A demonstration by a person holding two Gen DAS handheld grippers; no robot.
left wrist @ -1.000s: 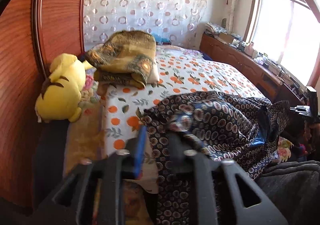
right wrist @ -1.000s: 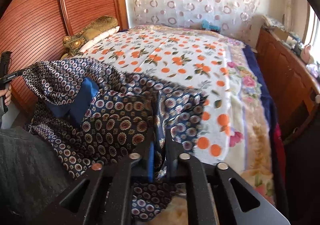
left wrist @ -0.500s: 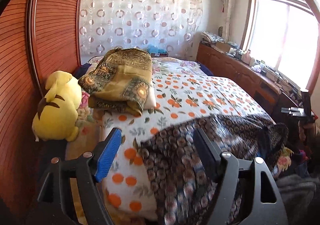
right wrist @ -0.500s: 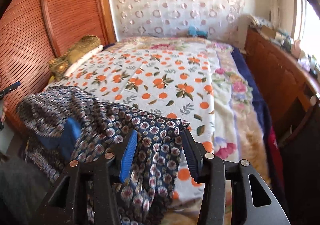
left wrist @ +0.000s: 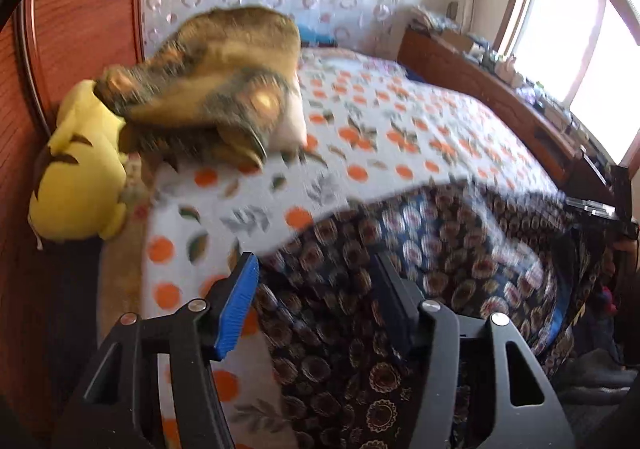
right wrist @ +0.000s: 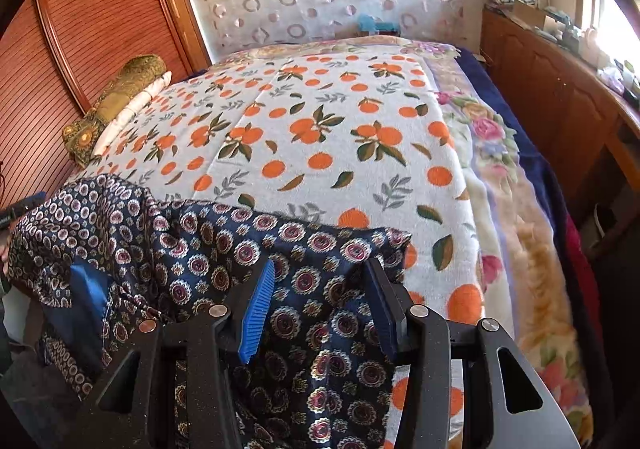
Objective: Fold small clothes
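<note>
On the far left a yellow plush toy (left wrist: pixel 76 177) leans by the wooden wardrobe (left wrist: pixel 76 21), with a brown-gold folded cloth (left wrist: pixel 208 89) on a pillow just right of it. The left gripper (left wrist: pixel 316 309) hangs with its jaws spread and nothing between them, above the near left part of the dark patterned garment (right wrist: pixel 224 249). The garment lies along the near edge of the orange-print bedspread (right wrist: pixel 320 121), partly draped over the side, rumpled, with a blue lining patch showing at its left. The right gripper (right wrist: pixel 320 309) is likewise spread wide over the garment's right corner, holding nothing. The garment looks laid out but not squared; I judge the folding barely begun, with smoothing and every neat fold left to do
</note>
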